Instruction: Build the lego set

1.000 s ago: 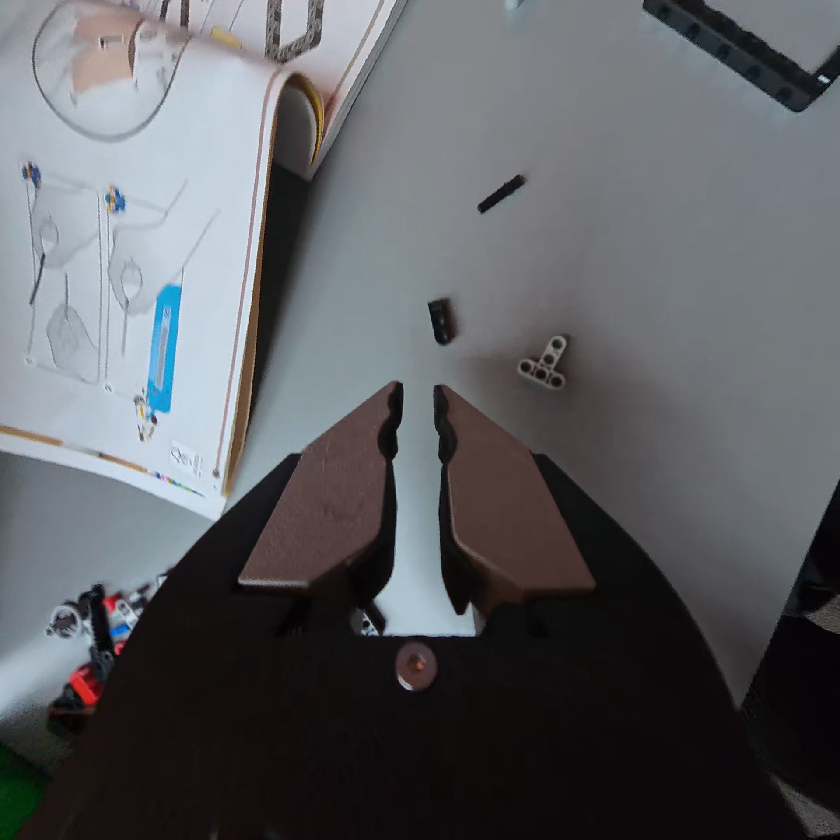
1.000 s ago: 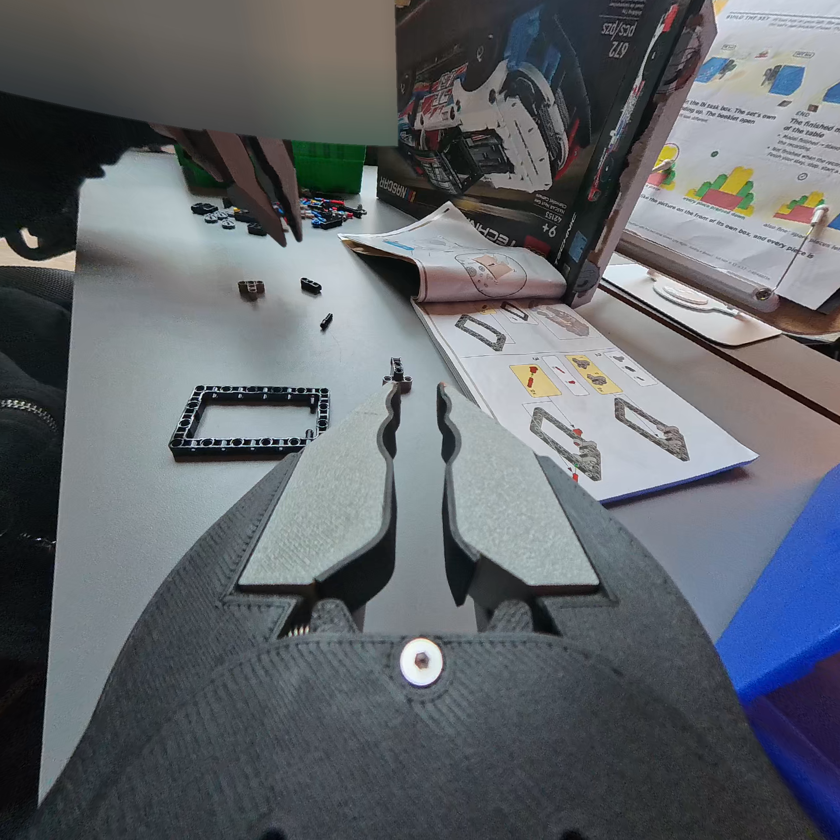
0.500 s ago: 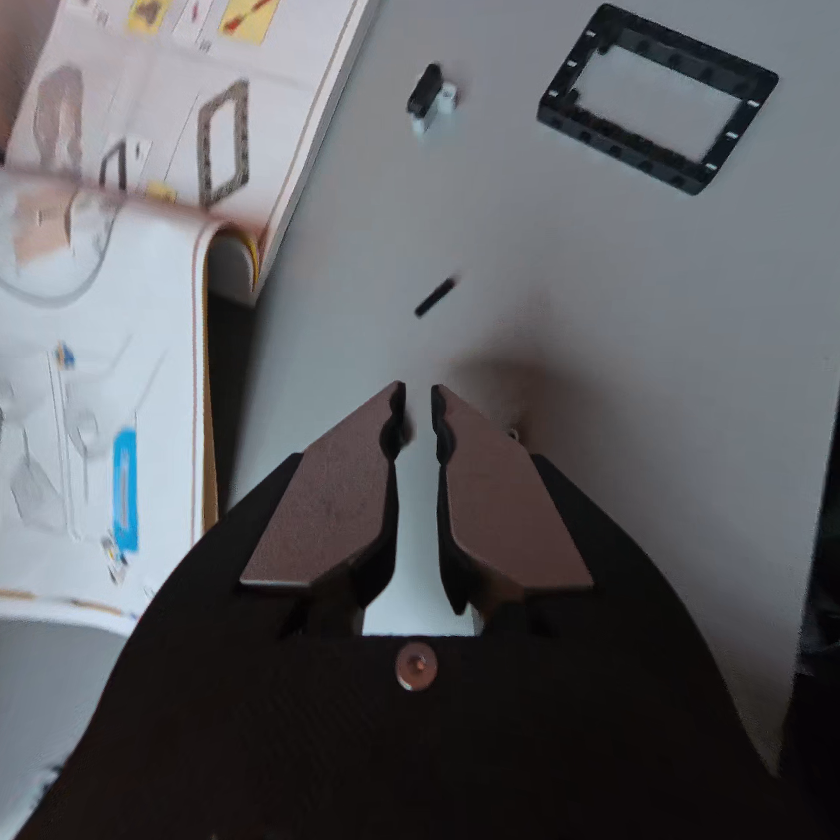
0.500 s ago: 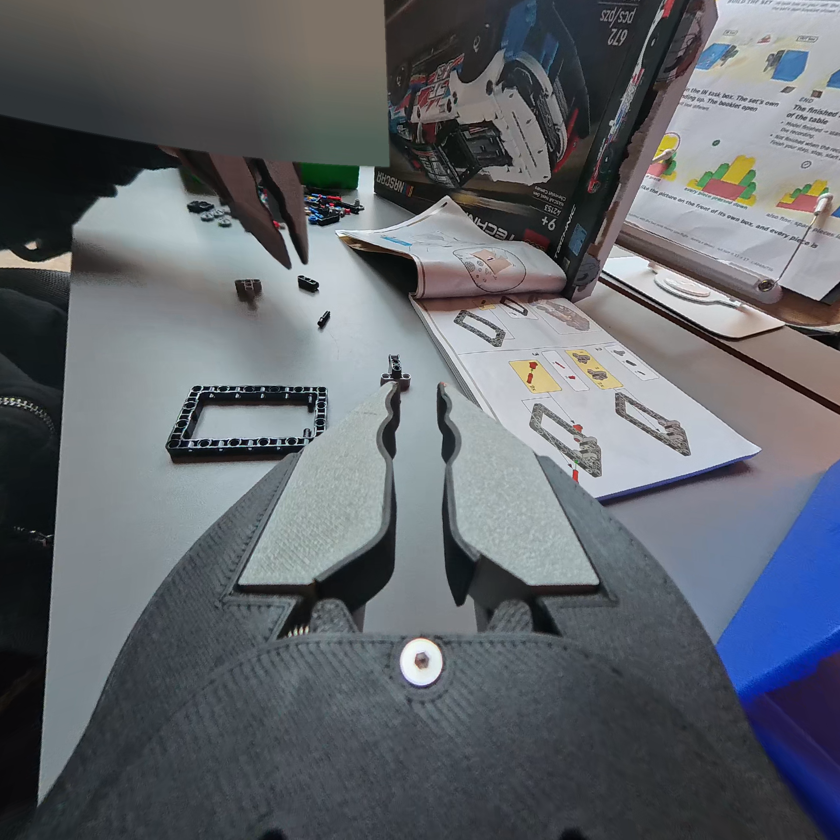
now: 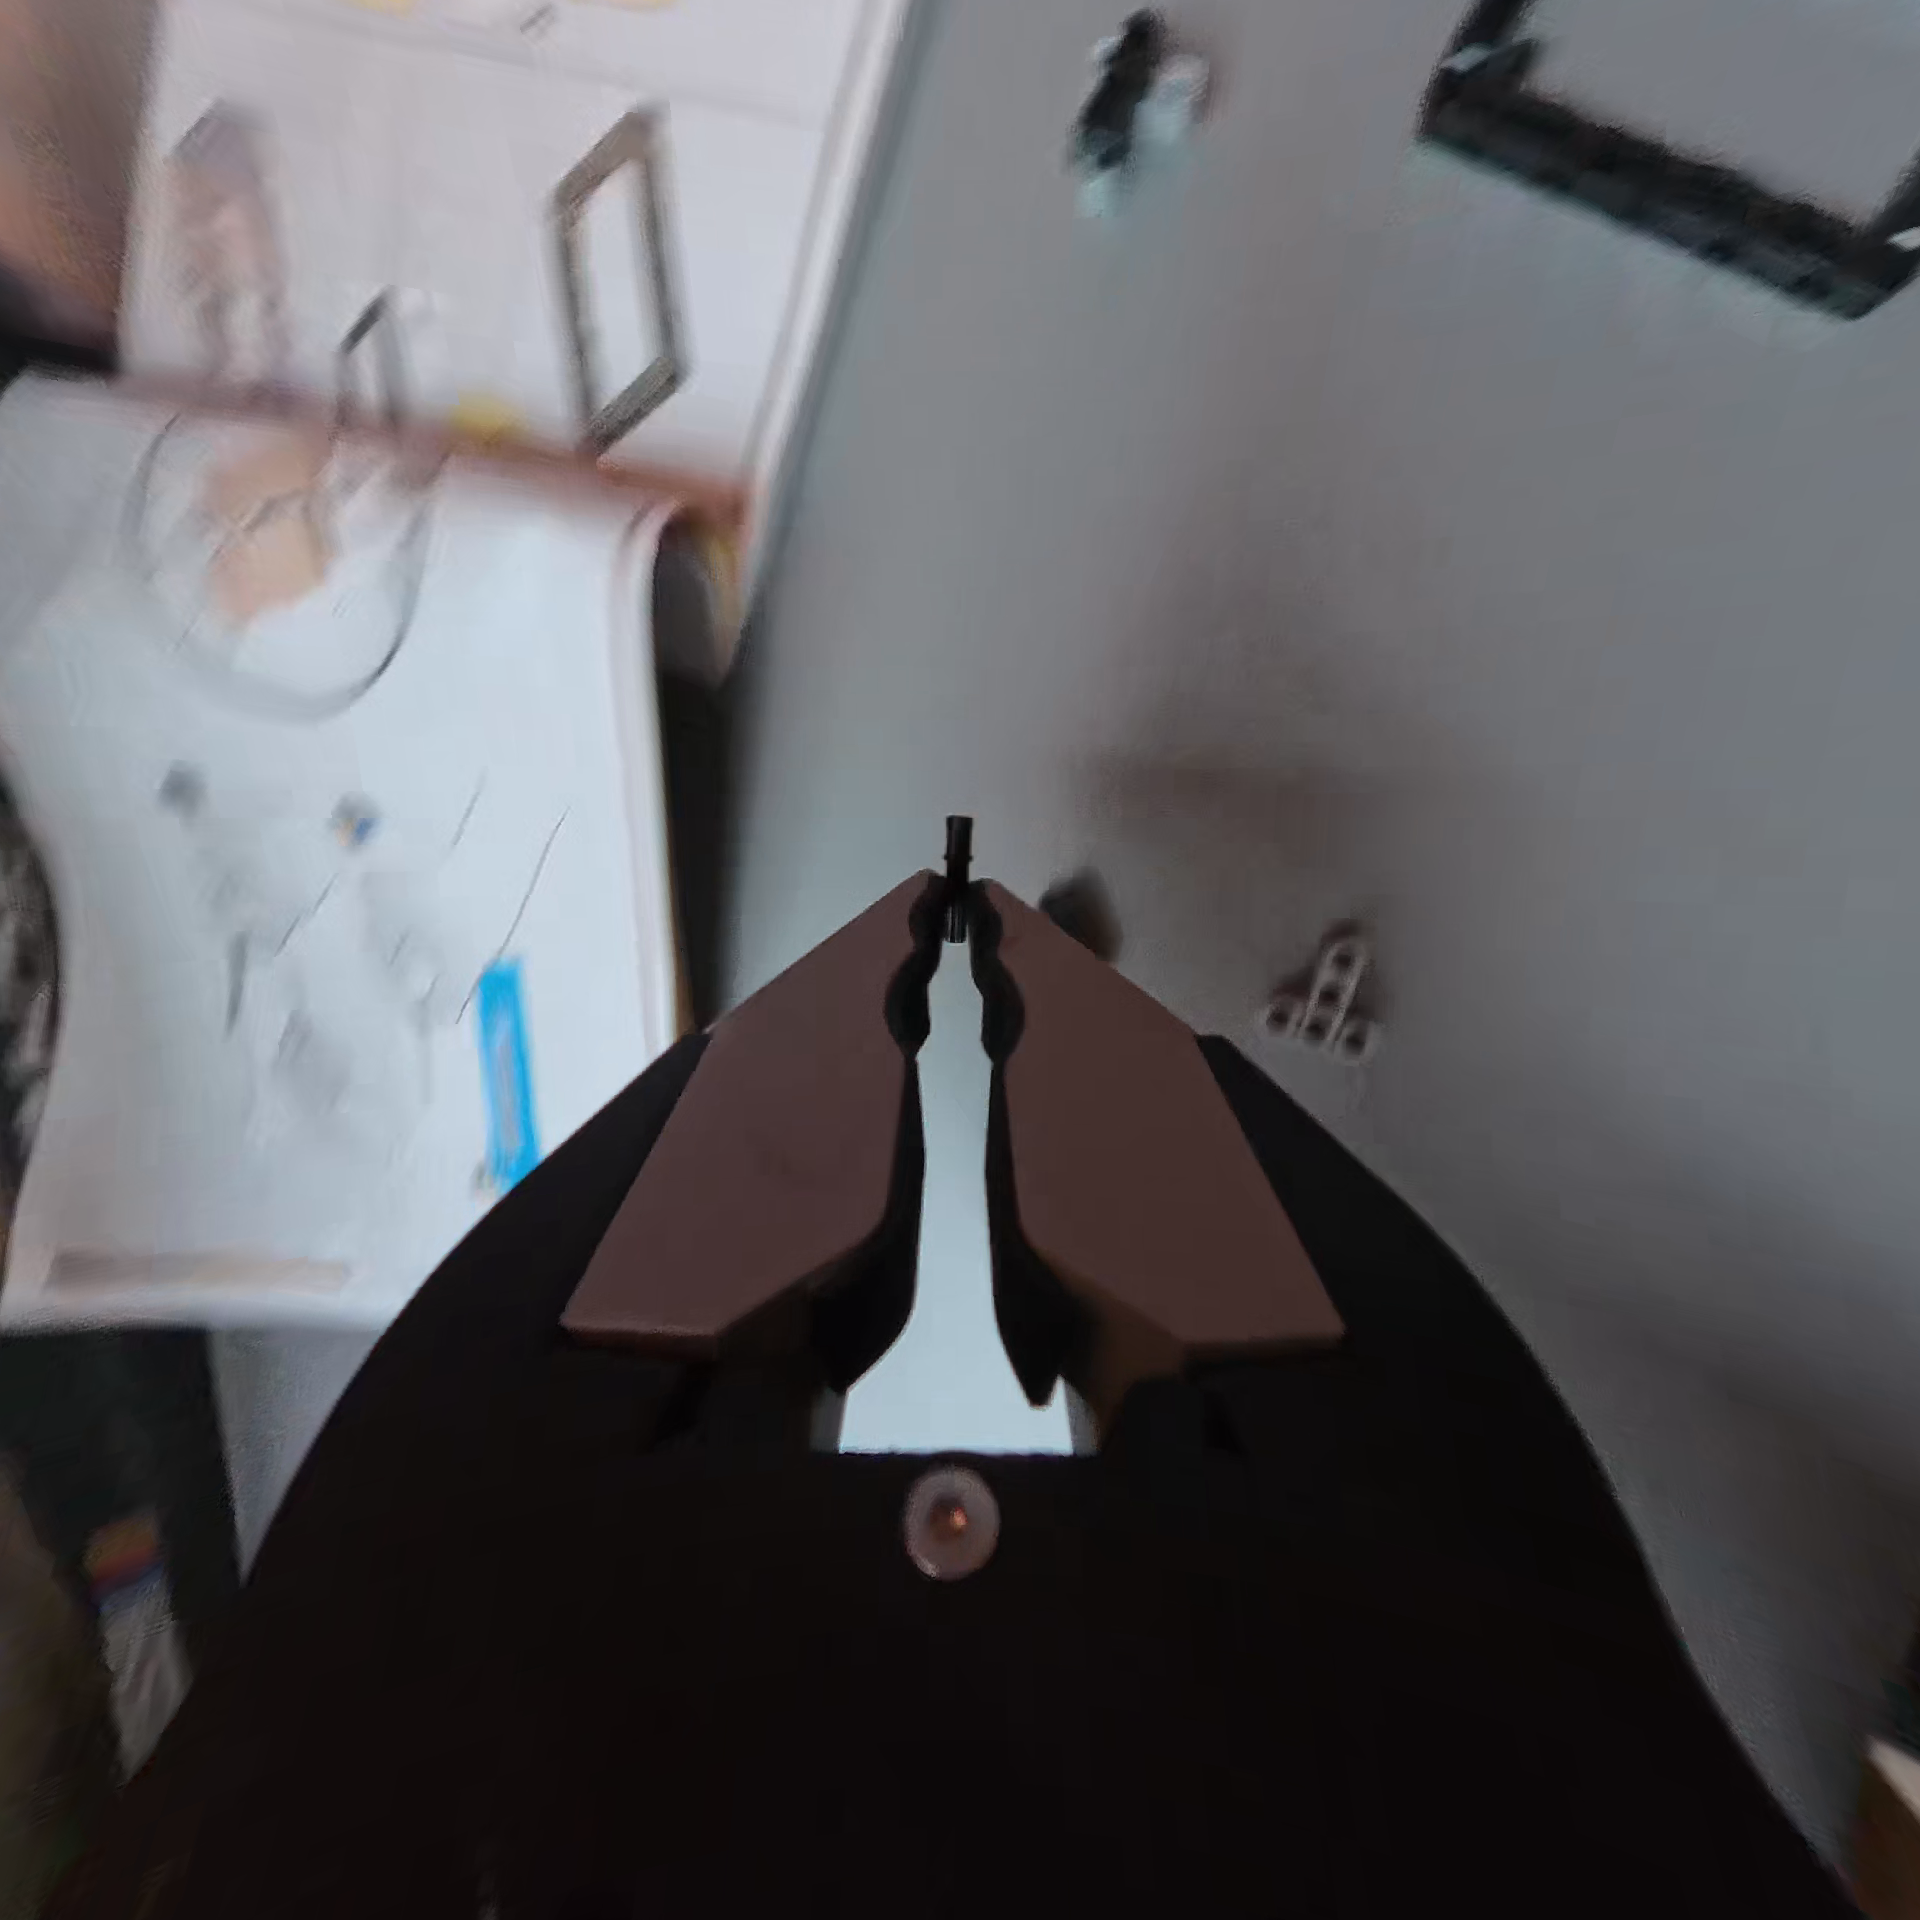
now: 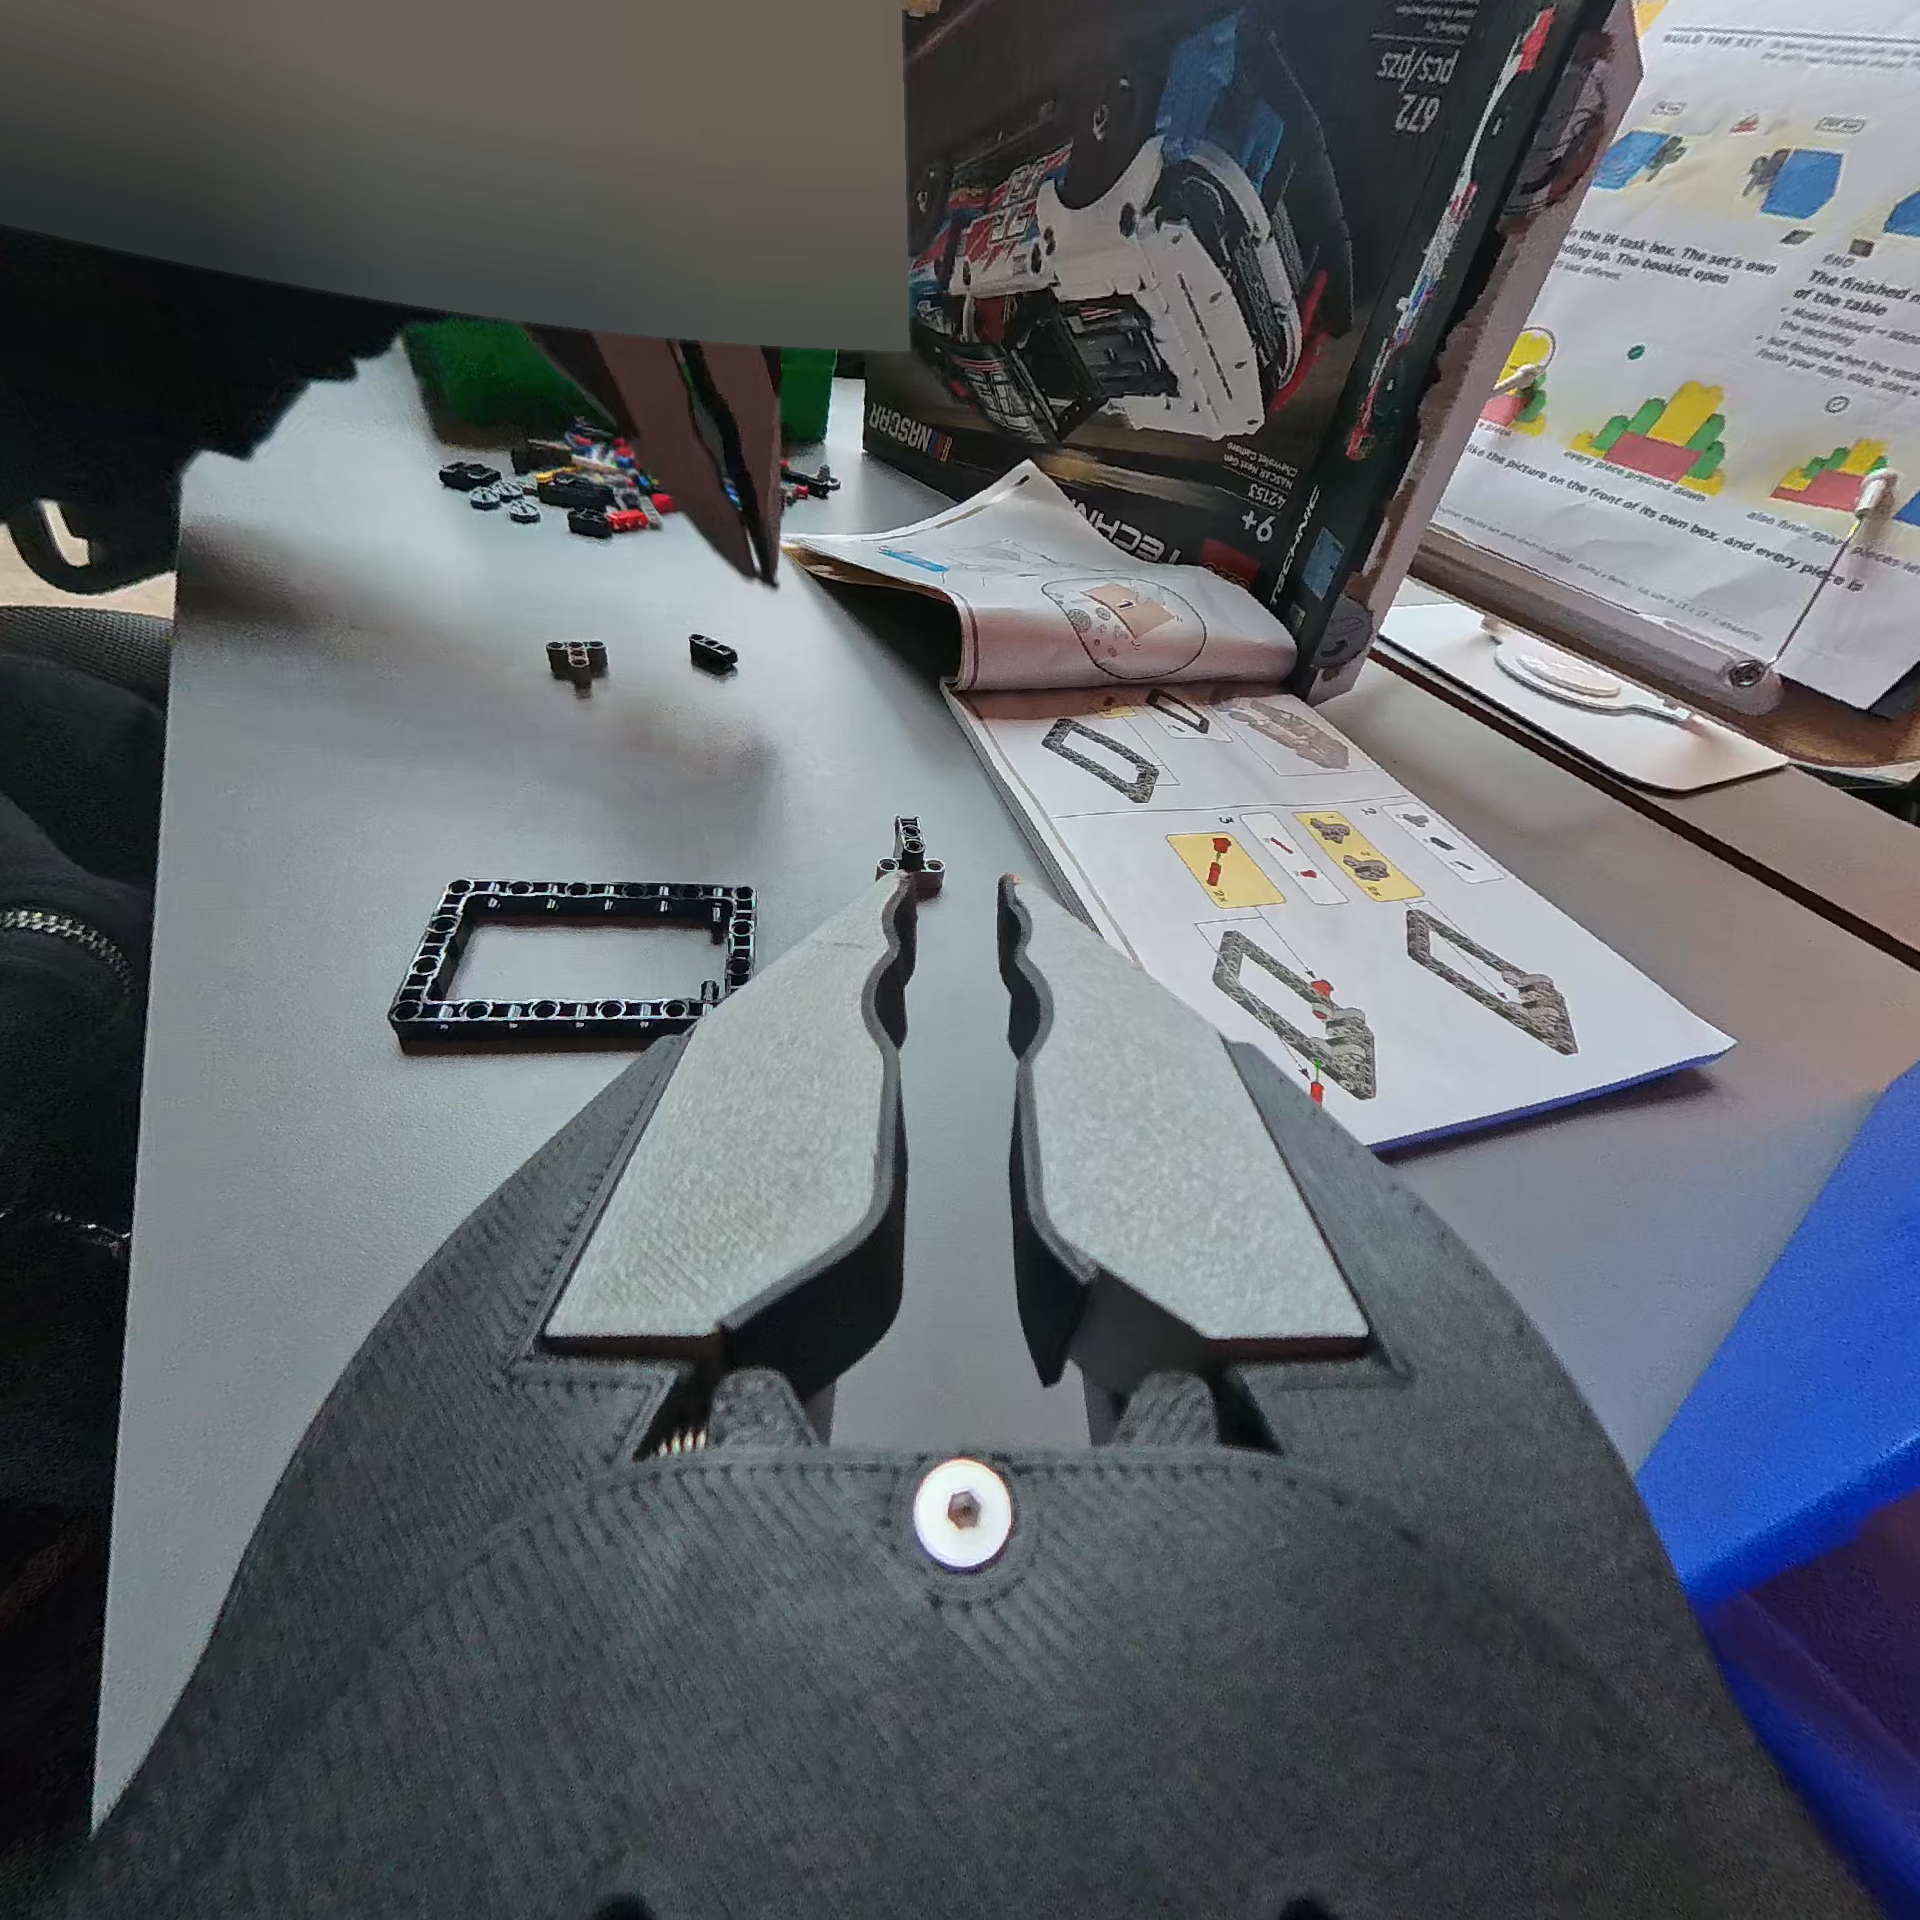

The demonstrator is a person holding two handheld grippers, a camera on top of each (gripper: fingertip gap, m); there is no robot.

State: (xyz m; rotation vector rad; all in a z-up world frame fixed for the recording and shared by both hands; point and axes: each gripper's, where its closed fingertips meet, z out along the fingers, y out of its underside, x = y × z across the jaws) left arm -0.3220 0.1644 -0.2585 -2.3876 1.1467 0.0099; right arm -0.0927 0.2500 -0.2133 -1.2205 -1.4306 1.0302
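My left gripper (image 5: 957, 891) is shut on a small black pin (image 5: 957, 844) that sticks out past the fingertips, held above the grey table. In the right wrist view the left gripper (image 6: 756, 556) hangs over the table's far part. A grey T-shaped piece (image 5: 1320, 997) and a short black piece (image 5: 1075, 906) lie just right of it. My right gripper (image 6: 951, 885) is open and empty, low over the table. A black rectangular frame (image 6: 571, 966) lies to its left, and a small black and grey connector (image 6: 912, 847) lies just past its tips.
The open instruction booklet (image 6: 1299, 883) lies to the right, with the set's box (image 6: 1195, 260) standing behind it. A pile of loose parts (image 6: 561, 488) and a green bin (image 6: 468, 374) sit at the far end. A blue bin (image 6: 1818, 1299) is at the near right. Between my left fingertips and the short black piece (image 5: 1075, 906) there is roughly 4 cm.
My left gripper has closed on the black pin and lifted it off the table. Its view has swung and is blurred. The right gripper has stayed still.
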